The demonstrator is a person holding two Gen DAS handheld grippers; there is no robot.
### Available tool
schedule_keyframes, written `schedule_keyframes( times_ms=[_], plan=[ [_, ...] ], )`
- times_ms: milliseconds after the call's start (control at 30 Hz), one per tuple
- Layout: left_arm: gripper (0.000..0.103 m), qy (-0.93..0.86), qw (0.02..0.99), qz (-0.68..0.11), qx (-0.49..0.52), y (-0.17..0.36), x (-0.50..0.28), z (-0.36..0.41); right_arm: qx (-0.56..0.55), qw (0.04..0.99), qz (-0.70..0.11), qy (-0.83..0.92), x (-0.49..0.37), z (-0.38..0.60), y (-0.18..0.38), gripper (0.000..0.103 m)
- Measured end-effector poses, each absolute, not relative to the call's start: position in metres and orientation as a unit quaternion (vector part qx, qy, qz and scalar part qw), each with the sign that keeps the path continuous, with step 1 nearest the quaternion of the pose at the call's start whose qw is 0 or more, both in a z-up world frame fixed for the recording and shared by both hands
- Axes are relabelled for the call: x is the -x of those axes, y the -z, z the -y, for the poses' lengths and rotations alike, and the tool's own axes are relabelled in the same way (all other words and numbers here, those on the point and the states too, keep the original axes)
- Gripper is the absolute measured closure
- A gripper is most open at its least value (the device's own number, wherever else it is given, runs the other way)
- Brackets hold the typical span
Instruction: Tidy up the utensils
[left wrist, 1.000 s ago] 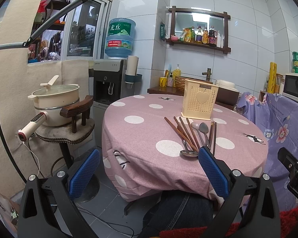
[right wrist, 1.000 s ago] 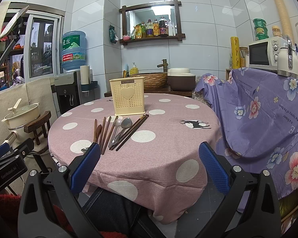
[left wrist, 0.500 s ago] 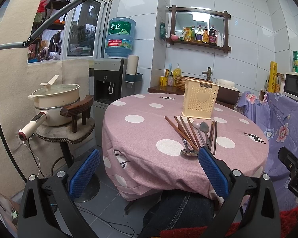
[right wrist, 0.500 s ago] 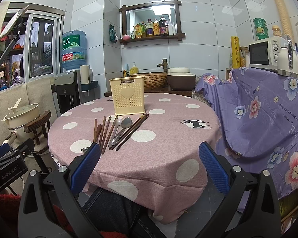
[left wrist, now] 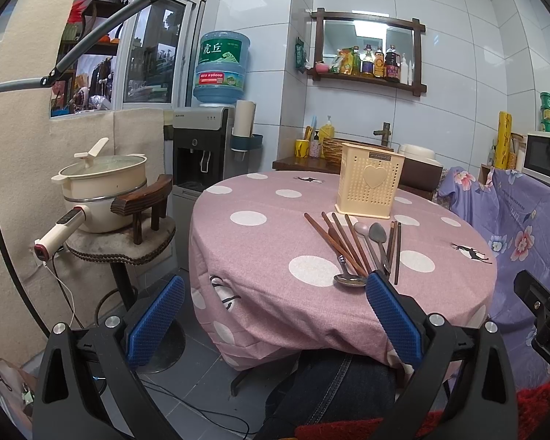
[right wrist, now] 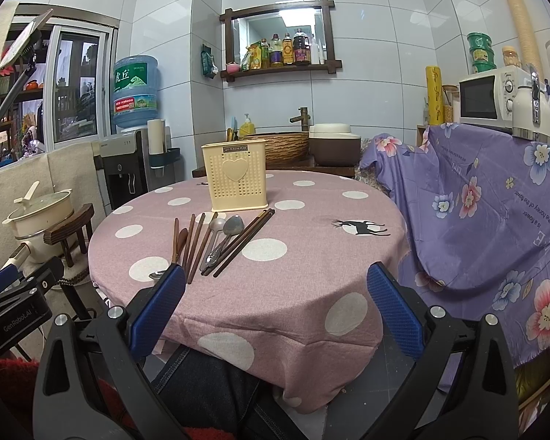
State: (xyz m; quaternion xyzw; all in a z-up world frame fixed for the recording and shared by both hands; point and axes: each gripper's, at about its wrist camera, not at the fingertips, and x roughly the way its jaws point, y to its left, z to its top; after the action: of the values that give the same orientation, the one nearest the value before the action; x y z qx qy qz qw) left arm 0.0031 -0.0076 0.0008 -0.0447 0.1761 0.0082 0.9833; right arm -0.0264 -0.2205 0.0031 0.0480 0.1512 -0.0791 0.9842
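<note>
Pink dotted surface [right wrist: 304, 278] ahead of me; both my grippers, left [left wrist: 275, 315] and right [right wrist: 275, 304], hang short of its edge, jaws wide, empty. Utensils [right wrist: 220, 242] lie beyond the jaws, before the holder [right wrist: 238, 176].

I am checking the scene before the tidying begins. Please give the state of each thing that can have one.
Left gripper: open, holding nothing.
Right gripper: open, holding nothing.
Cream perforated plastic utensil holder: upright on the table.
Brown wooden chopsticks: lying flat.
Metal spoons: lying flat.
Cream pot: lid on.
</note>
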Motion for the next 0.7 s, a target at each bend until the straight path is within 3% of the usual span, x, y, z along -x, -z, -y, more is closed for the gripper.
schedule_keyframes(
  times_ms=[367,567,700],
  plan=[
    [0.005,0.026,0.976,-0.214,0.015,0.017,-0.025,0.000,-0.064,0.982,-0.169,0.062,0.003,0.231,0.014,0.005],
    [0.006,0.077,0.964,-0.253,0.010,0.014,-0.075,0.003,-0.049,0.973,-0.210,0.087,-0.032,0.246,0.020,0.005],
    [0.015,0.095,0.952,-0.291,0.016,0.015,-0.113,0.004,-0.050,0.964,-0.244,0.088,-0.067,0.261,0.021,0.005]
  ],
)
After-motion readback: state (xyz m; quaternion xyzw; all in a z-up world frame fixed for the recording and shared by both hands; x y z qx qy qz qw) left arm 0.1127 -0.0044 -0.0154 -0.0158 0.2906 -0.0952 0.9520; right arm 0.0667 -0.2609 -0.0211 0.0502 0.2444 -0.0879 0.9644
